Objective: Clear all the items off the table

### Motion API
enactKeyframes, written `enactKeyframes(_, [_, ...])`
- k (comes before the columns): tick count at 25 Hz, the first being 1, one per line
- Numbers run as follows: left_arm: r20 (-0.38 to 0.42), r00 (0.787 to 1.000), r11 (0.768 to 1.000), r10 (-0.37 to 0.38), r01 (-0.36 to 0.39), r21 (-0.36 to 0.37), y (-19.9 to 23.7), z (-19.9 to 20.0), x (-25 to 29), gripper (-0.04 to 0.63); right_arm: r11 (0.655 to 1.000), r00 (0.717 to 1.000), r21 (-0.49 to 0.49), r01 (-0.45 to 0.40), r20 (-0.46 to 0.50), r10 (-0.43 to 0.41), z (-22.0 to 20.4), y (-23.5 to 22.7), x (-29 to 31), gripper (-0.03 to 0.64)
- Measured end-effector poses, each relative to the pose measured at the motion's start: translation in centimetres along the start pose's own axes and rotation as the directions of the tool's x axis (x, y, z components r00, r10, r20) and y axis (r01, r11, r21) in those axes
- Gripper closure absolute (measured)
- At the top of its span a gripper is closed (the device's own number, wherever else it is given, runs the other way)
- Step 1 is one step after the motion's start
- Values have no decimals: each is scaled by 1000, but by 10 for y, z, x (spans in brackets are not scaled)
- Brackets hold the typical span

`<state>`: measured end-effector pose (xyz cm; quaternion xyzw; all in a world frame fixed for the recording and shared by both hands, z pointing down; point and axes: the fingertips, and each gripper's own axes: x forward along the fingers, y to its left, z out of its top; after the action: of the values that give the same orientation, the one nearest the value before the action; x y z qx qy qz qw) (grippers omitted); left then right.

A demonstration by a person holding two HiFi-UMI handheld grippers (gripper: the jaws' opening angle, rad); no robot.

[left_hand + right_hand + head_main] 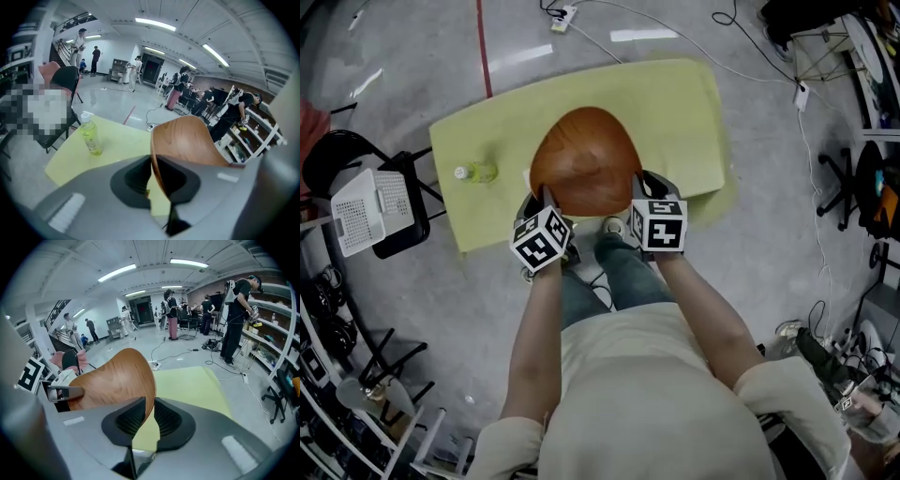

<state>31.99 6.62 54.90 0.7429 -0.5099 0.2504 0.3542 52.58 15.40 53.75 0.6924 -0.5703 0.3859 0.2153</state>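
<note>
Two grippers, one marker cube each; left gripper [546, 201] and right gripper [636, 195] both clamped on near rim of one wooden bowl [586, 159], held over yellow-green table [684, 103]; one bottle [476, 172] upright at table's left, pale green drink, label unreadable; one white basket [370, 211] on chair beyond.

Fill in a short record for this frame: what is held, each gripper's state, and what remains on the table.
held item: curved wooden tray
left gripper: shut on the tray's left rim
right gripper: shut on the tray's right rim
table: yellow-green top
left on table: one bottle, upright, left of the tray
beside table: white basket on a black chair
</note>
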Motion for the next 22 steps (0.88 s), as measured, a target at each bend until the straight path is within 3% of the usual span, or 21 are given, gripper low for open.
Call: enactKeyframes(22, [83,995,993,63,-54,-109,92,23,-109,560,986,991,-132,-104,74,114,19,122,-59,558])
